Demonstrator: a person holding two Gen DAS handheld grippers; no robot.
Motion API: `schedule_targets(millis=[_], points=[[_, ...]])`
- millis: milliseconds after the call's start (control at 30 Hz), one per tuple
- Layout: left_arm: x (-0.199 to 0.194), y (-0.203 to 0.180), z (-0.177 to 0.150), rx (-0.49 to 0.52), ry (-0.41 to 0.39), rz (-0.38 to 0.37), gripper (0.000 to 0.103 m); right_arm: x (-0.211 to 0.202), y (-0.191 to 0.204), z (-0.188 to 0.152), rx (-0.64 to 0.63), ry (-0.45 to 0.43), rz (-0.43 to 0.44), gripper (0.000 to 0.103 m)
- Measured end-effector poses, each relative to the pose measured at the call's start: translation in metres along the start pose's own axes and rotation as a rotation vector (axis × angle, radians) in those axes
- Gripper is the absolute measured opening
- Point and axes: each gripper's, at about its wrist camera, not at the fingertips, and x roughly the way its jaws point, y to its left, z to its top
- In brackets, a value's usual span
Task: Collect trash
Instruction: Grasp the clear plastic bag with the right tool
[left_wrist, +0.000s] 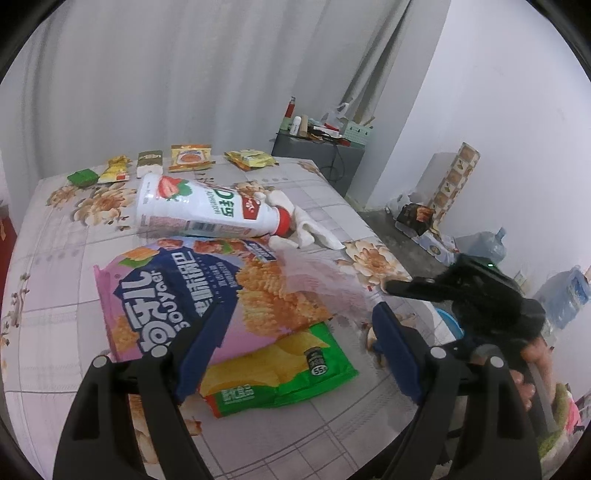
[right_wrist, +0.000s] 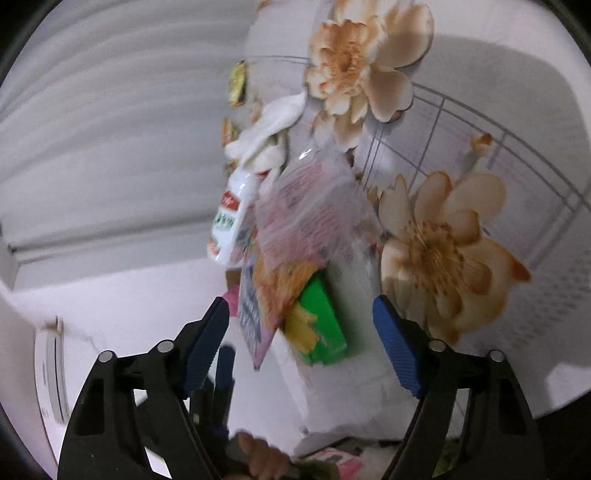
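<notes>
Both wrist views face the pink snack bag, right view rolled sideways.

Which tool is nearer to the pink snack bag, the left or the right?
Left. The left tool hangs open right over the pink snack bag, one finger overlapping it. The right tool is beyond the table's right edge, apart from the bag.

Floral-cloth table, strawberry bottle, pink snack bag, green chip bag

A lived-in home room: floral tablecloth, curtains, water jugs on the floor.
</notes>
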Motion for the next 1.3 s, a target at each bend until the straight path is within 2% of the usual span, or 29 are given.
schedule_targets(millis=[133, 300, 333, 500, 600, 767, 933, 1200, 1300], points=[[-0.002, 0.007, -0.001, -0.020, -0.003, -0.006, 0.080, 0.014, 0.003, 0.009, 0.066, -0.037, 0.012, 0.063], [-0.002, 0.016, -0.003, -0.030, 0.002, -0.008, 0.080, 0.028, 0.003, 0.019, 0.120, -0.089, 0.013, 0.051], [-0.002, 0.017, -0.003, -0.032, 0.002, -0.008, 0.080, 0.027, 0.001, 0.018, 0.123, -0.102, -0.020, 0.049], [-0.003, 0.023, -0.003, -0.044, 0.001, -0.007, 0.080, 0.030, -0.008, 0.019, 0.168, -0.128, -0.016, 0.027], [-0.002, 0.026, -0.005, -0.052, 0.005, -0.010, 0.080, 0.034, -0.013, 0.025, 0.200, -0.140, -0.007, 0.020], [-0.002, 0.027, -0.007, -0.055, 0.009, -0.009, 0.080, 0.014, -0.027, 0.030, 0.229, -0.142, 0.018, 0.002], [-0.001, 0.029, -0.006, -0.058, 0.014, -0.006, 0.080, 0.001, -0.035, 0.026, 0.201, -0.134, 0.036, 0.002], [0.010, 0.019, 0.005, -0.027, 0.021, -0.024, 0.080, -0.051, -0.053, 0.020, 0.172, -0.166, 0.049, 0.001], [0.021, 0.005, 0.017, 0.013, 0.014, -0.049, 0.072, -0.065, -0.057, 0.021, 0.167, -0.171, 0.070, 0.001]])
